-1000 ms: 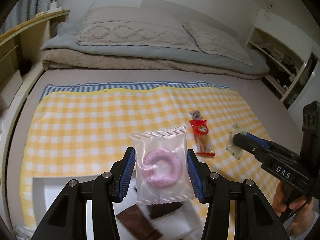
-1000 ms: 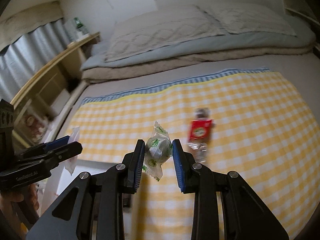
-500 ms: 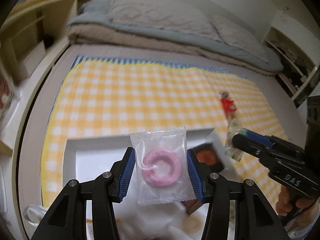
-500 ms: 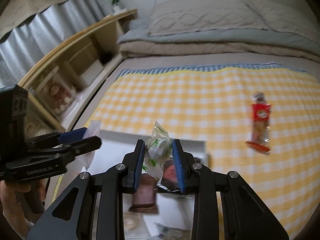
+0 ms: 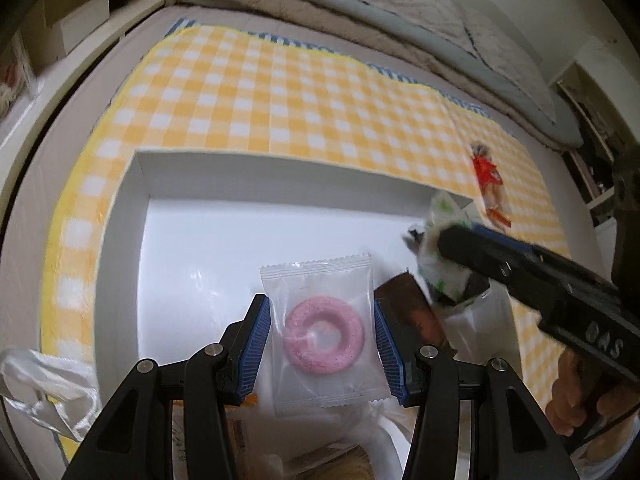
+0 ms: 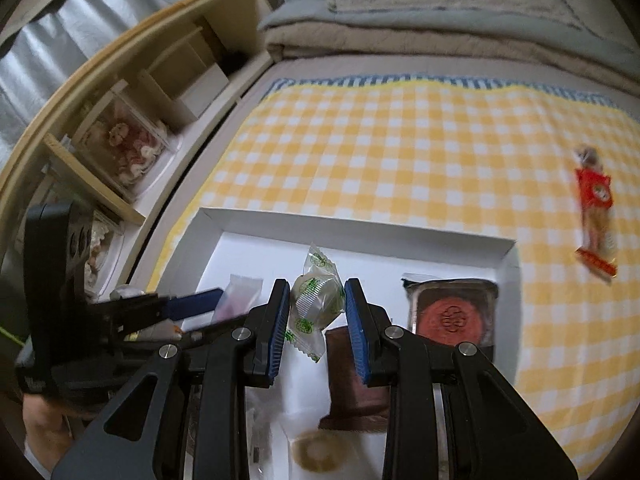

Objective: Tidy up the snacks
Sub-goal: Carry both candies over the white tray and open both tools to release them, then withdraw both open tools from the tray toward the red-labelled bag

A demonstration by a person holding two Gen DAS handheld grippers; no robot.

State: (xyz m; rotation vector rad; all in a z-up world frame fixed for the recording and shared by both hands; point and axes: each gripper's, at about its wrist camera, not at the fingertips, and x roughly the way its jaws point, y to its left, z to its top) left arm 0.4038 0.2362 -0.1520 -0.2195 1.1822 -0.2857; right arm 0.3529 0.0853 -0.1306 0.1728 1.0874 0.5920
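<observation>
My left gripper (image 5: 322,340) is shut on a clear packet with a pink ring-shaped snack (image 5: 324,334), held over the white box (image 5: 256,216). My right gripper (image 6: 318,320) is shut on a green-and-white wrapped candy (image 6: 316,300), also over the white box (image 6: 360,228). The right gripper and its candy show at the right of the left wrist view (image 5: 448,256). In the box lie a brown bar (image 6: 352,376), a dark packet with a red round cake (image 6: 452,312) and a pale ring snack (image 6: 316,454). A red snack packet (image 6: 596,216) lies on the checked cloth.
The box sits on a yellow-and-white checked cloth (image 6: 380,152) spread on a bed. Folded bedding and pillows (image 6: 440,12) lie at the far end. A wooden shelf unit (image 6: 120,112) stands along the left. A crumpled clear bag (image 5: 48,392) lies by the box's left side.
Both grippers have moved back and down over the white box with their snacks still held. The box now fills the lower part of both views.
</observation>
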